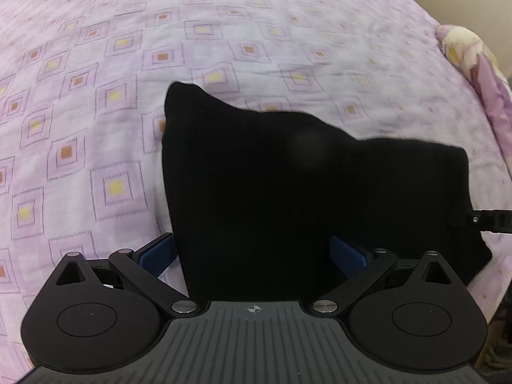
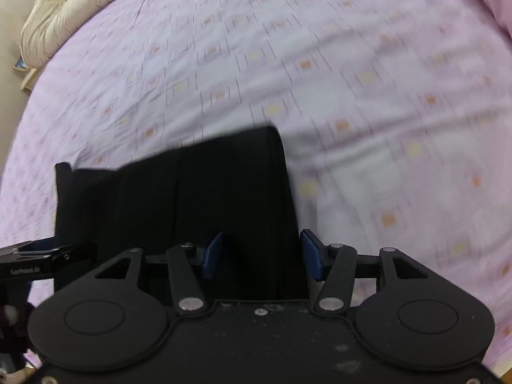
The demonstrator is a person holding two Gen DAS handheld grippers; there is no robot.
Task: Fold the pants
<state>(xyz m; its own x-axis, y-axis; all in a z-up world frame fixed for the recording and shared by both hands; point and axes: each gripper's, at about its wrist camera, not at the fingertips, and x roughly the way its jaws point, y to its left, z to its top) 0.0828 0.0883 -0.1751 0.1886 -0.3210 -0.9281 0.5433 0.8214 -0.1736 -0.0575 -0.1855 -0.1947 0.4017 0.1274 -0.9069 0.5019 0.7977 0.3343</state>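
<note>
The black pants lie folded into a compact bundle on the pink patterned bedspread. My left gripper points down over their near edge with its jaws wide open. Its left blue pad is just off the cloth's left edge, and nothing is gripped. In the right wrist view the pants run off to the left. My right gripper stands open astride their right end, its pads clear of the cloth. Each gripper shows at the edge of the other's view: the right gripper and the left gripper.
The bedspread stretches far beyond the pants on all sides. A flowered pink pillow or quilt lies at the bed's right edge. A cream duvet is bunched at the far left corner.
</note>
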